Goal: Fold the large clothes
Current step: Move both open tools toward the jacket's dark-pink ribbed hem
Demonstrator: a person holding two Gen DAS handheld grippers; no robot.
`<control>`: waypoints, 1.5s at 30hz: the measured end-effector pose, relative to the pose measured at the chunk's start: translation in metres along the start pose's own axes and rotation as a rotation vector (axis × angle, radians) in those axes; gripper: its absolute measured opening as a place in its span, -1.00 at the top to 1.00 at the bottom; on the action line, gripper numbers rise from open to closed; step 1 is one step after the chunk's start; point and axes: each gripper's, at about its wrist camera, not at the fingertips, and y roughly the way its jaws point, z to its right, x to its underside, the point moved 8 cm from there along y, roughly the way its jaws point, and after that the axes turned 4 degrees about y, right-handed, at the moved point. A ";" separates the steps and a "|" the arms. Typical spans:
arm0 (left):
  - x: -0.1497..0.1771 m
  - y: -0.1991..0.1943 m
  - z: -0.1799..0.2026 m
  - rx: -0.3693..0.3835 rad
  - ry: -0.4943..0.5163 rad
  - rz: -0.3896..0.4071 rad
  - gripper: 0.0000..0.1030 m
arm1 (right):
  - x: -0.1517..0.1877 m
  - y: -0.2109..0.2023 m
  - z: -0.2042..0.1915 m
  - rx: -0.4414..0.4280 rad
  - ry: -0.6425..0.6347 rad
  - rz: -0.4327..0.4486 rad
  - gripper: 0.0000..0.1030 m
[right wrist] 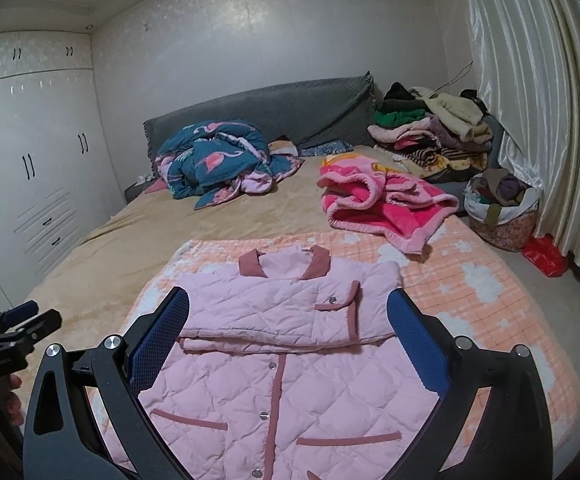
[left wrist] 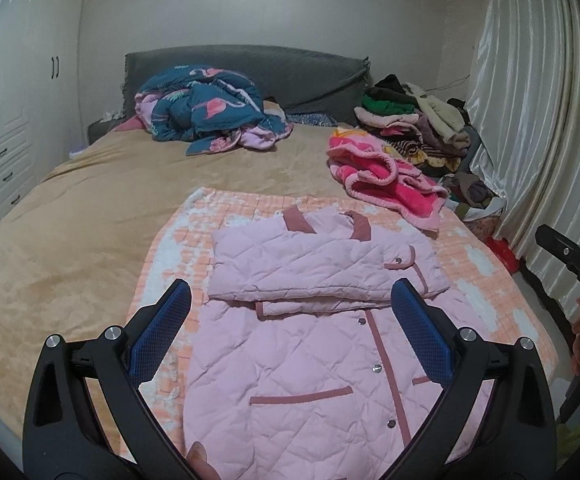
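A: Pink quilted jacket, sleeves folded across chest, flat on checked blanket?
B: Yes, ahead between both finger pairs. Left gripper and right gripper wide open, empty

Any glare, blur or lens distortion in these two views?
Left wrist view: strong fisheye bending of the shiny cream curtain, dark corners, sharp focus. Right wrist view: sheen on the glossy white wardrobe, same bending, the quilted pink jacket crisp, light soft and even.
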 end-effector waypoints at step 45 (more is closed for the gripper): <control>0.082 -0.016 0.061 -0.058 -0.024 -0.054 -0.82 | 0.114 -0.044 0.118 0.007 -0.005 -0.110 -0.92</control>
